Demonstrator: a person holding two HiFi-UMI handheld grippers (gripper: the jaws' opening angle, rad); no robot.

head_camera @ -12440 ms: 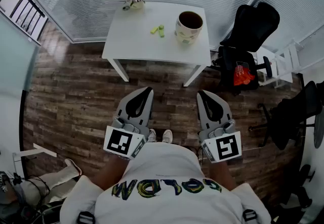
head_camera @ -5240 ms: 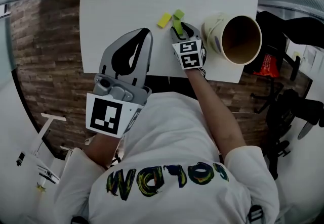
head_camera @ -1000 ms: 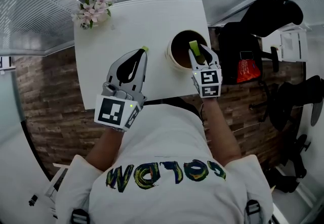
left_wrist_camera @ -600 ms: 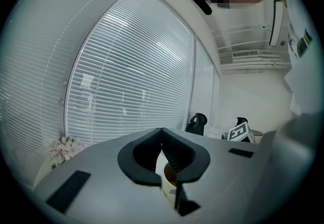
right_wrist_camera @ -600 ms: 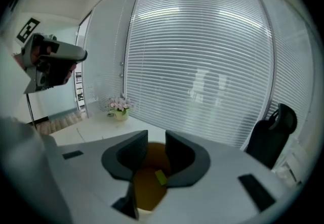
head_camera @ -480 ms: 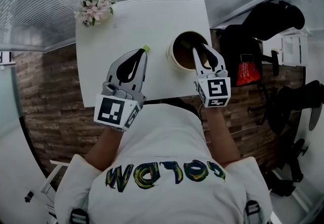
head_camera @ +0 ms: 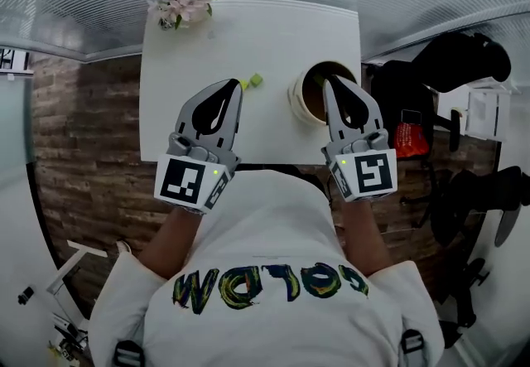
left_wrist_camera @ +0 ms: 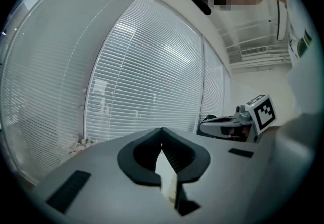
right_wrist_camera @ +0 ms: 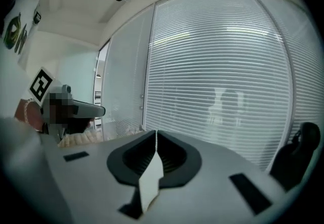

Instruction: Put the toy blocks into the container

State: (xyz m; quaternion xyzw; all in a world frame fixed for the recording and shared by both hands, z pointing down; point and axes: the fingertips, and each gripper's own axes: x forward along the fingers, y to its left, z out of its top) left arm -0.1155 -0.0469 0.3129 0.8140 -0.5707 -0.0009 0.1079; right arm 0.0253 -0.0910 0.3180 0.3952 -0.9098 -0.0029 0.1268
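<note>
- Right hand-held gripper [head_camera: 330, 84] had just been closing its jaws. They were pressed together with nothing between them as it hung above the mouth of the container [head_camera: 298, 100].
- Left hand-held gripper [head_camera: 231, 85] was also pressed together and empty.
- Two small green toy blocks [head_camera: 257, 79] lay on the counter [head_camera: 248, 34] between the left tip and the container. I judged them not yet put in.
- A green sliver inside the container's far rim looked to me like a block already in.
- Both hands pointed forward, nearly level, side by side over the counter's near edge.

Container [head_camera: 296, 101] rim partly hidden behind just-closed right tongs [head_camera: 329, 82], block [head_camera: 243, 84] partly covered by left tongs [head_camera: 231, 83]
</note>
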